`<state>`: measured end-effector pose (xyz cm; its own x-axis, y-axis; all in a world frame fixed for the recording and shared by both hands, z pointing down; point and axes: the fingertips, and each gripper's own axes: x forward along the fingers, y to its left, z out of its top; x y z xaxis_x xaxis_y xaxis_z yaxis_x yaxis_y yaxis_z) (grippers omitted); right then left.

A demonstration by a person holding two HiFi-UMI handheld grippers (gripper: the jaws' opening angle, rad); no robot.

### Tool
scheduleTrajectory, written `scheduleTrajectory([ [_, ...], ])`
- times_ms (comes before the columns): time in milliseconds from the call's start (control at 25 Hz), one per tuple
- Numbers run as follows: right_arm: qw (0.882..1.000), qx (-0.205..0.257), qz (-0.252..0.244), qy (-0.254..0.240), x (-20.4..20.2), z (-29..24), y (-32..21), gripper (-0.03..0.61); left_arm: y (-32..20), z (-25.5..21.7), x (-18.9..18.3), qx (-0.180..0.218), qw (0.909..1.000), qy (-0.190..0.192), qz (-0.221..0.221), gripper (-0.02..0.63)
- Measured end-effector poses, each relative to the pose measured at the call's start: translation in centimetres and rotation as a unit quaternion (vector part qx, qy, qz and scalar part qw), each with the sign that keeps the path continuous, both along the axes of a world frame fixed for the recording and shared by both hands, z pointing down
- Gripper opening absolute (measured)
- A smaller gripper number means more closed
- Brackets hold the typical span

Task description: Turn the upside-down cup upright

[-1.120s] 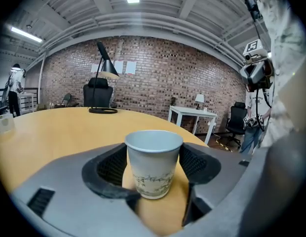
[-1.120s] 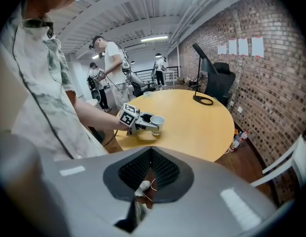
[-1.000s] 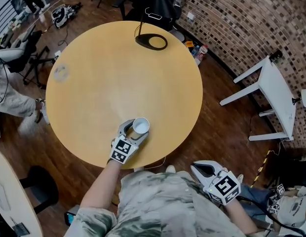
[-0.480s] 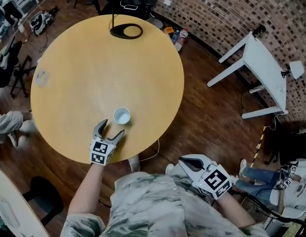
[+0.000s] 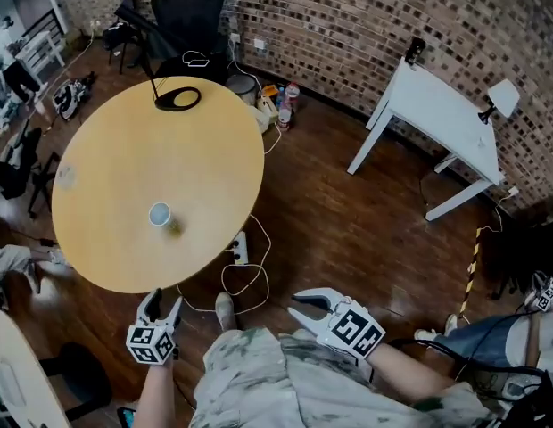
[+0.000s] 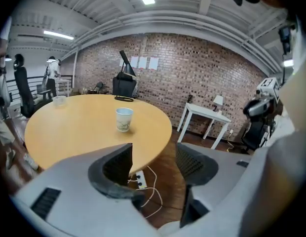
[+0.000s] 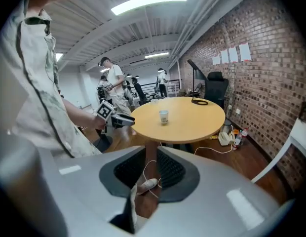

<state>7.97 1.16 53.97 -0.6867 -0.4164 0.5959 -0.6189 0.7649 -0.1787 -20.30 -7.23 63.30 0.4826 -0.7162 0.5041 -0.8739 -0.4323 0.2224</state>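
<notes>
A white paper cup [image 5: 160, 214] stands upright, mouth up, on the round wooden table [image 5: 125, 150]; it also shows in the left gripper view [image 6: 124, 119] and the right gripper view [image 7: 164, 116]. My left gripper [image 5: 163, 302] is off the table's near edge, well short of the cup. Its jaws [image 6: 153, 152] are closing with nothing between them. My right gripper [image 5: 299, 303] hangs close to my body over the floor, to the right of the table, jaws a little apart and empty [image 7: 151, 154].
A black ring-shaped lamp base [image 5: 178, 98] sits at the table's far side, a clear cup [image 6: 59, 100] at its left rim. A power strip and cables [image 5: 239, 250] lie on the floor. A white side table [image 5: 446, 114] and an office chair [image 5: 187, 7] stand beyond.
The left gripper let go of the cup, which stays upright on the table, and drew back past the table's edge. The right gripper also moved away with the person.
</notes>
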Motion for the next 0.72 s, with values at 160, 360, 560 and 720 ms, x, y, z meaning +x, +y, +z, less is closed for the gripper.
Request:
scheduleTrajectory([
  [160, 0.999, -0.028, -0.038, -0.004, 4.6, 1.6, 7.1, 0.075, 9.7, -3.5, 5.6, -0.006, 0.9988, 0.038, -0.03, 0.272],
  [360, 0.996, -0.029, -0.077, -0.029, 5.5, 0.3, 12.8, 0.077, 19.6, -8.0, 10.3, -0.013, 0.9991, 0.04, 0.006, 0.262],
  [560, 0.995, -0.014, -0.089, -0.053, 4.8, -0.4, 16.9, 0.077, 25.9, -10.7, 13.7, -0.006, 0.997, 0.07, 0.031, 0.239],
  [720, 0.994, 0.005, -0.096, -0.048, 3.3, -1.6, 21.4, 0.089, 30.4, -13.3, 15.6, 0.022, 0.9946, 0.076, 0.068, 0.241],
])
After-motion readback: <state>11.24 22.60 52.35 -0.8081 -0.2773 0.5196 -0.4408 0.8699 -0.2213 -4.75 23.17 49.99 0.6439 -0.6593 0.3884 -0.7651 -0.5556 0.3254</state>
